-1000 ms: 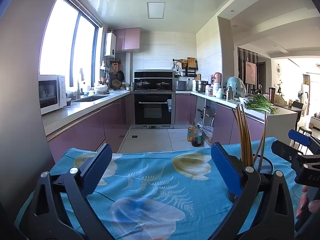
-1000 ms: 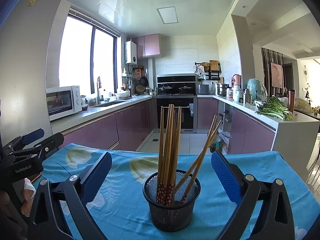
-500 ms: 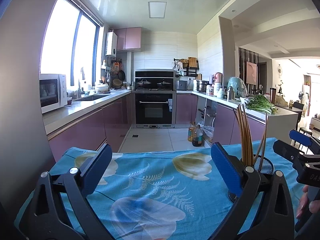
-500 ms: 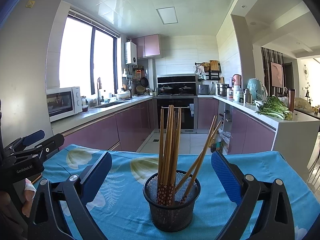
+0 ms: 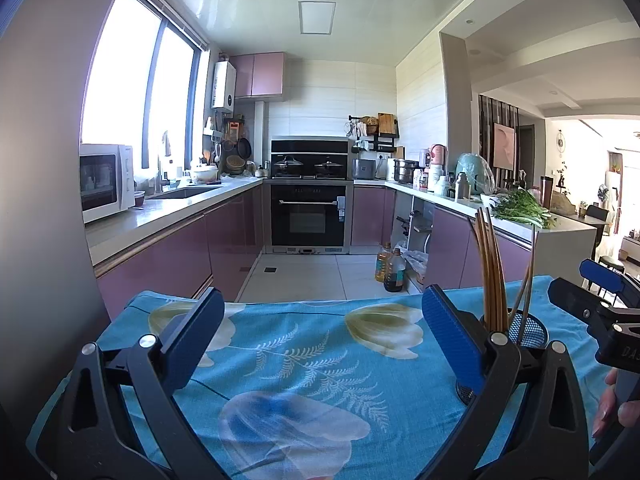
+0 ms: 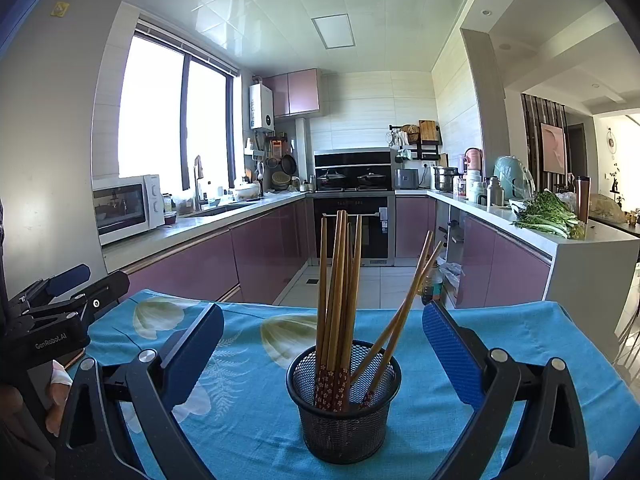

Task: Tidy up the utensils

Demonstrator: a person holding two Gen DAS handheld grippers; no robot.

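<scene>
A black mesh cup (image 6: 343, 398) stands on the blue flowered tablecloth (image 6: 248, 412) and holds several wooden chopsticks (image 6: 338, 296), most upright and two leaning right. My right gripper (image 6: 322, 348) is open and empty, its jaws wide on either side of the cup, not touching it. My left gripper (image 5: 318, 332) is open and empty over bare cloth (image 5: 312, 360). In the left wrist view the cup (image 5: 528, 330) and chopsticks (image 5: 490, 268) sit to the right, partly hidden behind the right finger. Each gripper shows at the edge of the other's view.
The table's far edge drops to the kitchen floor (image 5: 304, 276). Purple cabinets and counters line both sides, with a microwave (image 6: 126, 208) on the left, an oven (image 6: 352, 224) at the back and greens (image 6: 548, 216) on the right counter.
Both grippers have stayed open and nearly still. The views have shifted only very slightly.
</scene>
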